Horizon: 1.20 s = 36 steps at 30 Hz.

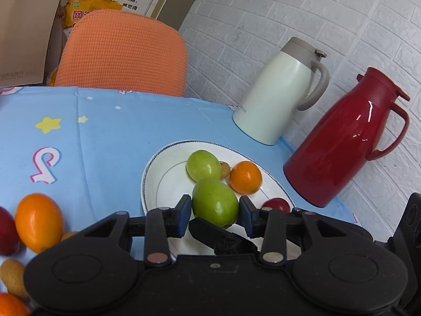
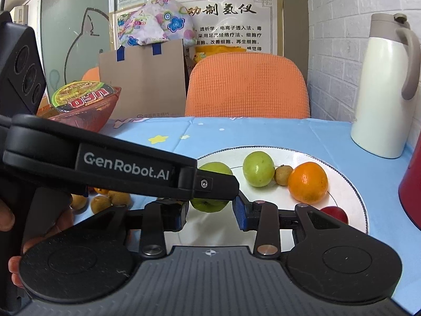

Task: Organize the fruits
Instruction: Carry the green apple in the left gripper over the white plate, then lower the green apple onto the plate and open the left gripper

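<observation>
A white plate (image 1: 155,173) on the blue tablecloth holds two green fruits, an orange (image 1: 246,177), a small brown fruit (image 1: 225,169) and a red fruit (image 1: 276,205). My left gripper (image 1: 215,212) has its pads on either side of the near green fruit (image 1: 214,201), with small gaps showing, just over the plate. In the right wrist view the left gripper's body (image 2: 126,168) crosses in front and covers part of that green fruit (image 2: 210,202). My right gripper (image 2: 211,213) is open and empty, close behind the plate (image 2: 350,184). Loose fruits lie at the left (image 1: 38,221).
A white jug (image 1: 279,92) and a red jug (image 1: 342,142) stand right of the plate by the brick wall. An orange chair (image 2: 247,87) is behind the table. A noodle bowl (image 2: 84,105) and cardboard box (image 2: 142,79) sit far left.
</observation>
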Available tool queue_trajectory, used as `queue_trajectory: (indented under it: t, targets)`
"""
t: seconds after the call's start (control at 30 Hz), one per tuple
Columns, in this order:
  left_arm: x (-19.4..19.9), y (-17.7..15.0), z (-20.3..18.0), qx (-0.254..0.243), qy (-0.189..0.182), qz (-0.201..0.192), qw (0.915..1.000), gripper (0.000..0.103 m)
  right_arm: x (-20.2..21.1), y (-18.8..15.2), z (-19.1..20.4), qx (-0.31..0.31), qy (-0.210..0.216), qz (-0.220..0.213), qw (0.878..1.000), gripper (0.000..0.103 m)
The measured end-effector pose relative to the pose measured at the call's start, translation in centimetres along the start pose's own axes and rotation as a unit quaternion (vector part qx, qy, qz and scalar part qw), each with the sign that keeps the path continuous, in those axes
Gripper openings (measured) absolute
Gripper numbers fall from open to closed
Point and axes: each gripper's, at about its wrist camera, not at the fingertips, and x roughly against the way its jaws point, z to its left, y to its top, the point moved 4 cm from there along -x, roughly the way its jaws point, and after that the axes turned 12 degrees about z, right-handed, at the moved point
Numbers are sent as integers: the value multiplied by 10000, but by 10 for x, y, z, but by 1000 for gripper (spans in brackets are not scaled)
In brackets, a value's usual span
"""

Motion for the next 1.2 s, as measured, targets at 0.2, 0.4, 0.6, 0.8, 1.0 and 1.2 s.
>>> queue_trajectory:
  t: [0.2, 0.4, 0.6, 0.8, 1.0, 1.2]
  targets:
    - [-12, 10, 7, 16, 190, 13, 9998, 70, -16, 11, -9, -117, 172, 250, 9995, 63]
    - [-20, 18, 11, -17, 402, 38, 9992, 70, -31, 19, -8, 50, -12, 469, 9989, 61]
    - [-17, 17, 12, -98, 449, -24, 9989, 80, -39, 18, -8, 19, -115, 509, 9986, 61]
    - [-2, 16, 6, -199, 390, -277, 9987, 103, -35, 18, -5, 78, -159, 388, 9991, 63]
    - [18, 14, -4, -286, 358, -570, 9973, 103, -18, 13, 0, 219, -360, 121, 9990, 88]
    - [41, 5, -16, -407, 587, -735, 9947, 103, 8, 0, 10, 145, -398, -171, 9990, 103]
